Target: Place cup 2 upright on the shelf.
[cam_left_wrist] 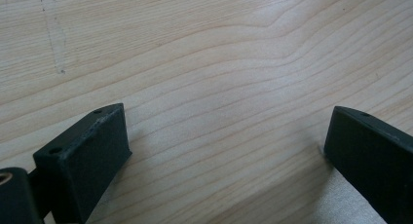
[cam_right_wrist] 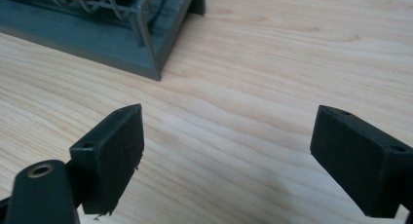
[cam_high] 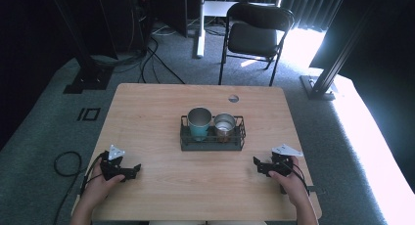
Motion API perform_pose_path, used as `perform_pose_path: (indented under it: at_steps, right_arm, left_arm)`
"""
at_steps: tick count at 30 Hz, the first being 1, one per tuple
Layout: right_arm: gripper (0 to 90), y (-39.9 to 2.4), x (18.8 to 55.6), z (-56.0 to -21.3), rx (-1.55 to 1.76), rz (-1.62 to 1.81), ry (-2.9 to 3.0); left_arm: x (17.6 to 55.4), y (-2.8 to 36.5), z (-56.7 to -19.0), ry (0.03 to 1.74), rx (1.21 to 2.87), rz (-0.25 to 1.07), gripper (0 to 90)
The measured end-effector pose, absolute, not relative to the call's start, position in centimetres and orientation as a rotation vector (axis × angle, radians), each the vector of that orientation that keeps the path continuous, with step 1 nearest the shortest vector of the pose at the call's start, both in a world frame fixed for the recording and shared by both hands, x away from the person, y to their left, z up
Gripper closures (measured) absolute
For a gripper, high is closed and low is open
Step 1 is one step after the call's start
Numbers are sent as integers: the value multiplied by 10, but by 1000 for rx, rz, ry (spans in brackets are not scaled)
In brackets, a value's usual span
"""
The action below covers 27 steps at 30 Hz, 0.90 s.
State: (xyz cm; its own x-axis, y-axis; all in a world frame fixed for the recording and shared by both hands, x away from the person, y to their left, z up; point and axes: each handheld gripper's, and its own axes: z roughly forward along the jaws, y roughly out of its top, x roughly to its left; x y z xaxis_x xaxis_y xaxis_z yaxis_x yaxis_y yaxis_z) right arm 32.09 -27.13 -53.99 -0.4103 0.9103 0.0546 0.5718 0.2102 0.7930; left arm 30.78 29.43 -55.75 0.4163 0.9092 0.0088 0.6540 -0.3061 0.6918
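High view: your left gripper (cam_high: 128,171) and right gripper (cam_high: 263,166), both spread wide and holding nothing, rest on the pale wooden table (cam_high: 147,117) flanking a mug rack (cam_high: 211,143), a folding chair (cam_high: 254,34) on grey carpet (cam_high: 58,107) beyond.

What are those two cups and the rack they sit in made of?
Both cups look like metal: the left cup has a dull silver inside and a teal outside, the right cup a shiny silver inside. The rack looks like dark grey painted metal with thin wire rails.
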Motion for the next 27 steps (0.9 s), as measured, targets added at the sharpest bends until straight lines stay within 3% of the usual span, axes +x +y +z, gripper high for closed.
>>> perform_pose_path:
  at_steps: [27]
  right_arm:
    - [118,-305,298,-559,1474,899,2062]
  left_arm:
    - [308,294,-558,1320,2063,540,32]
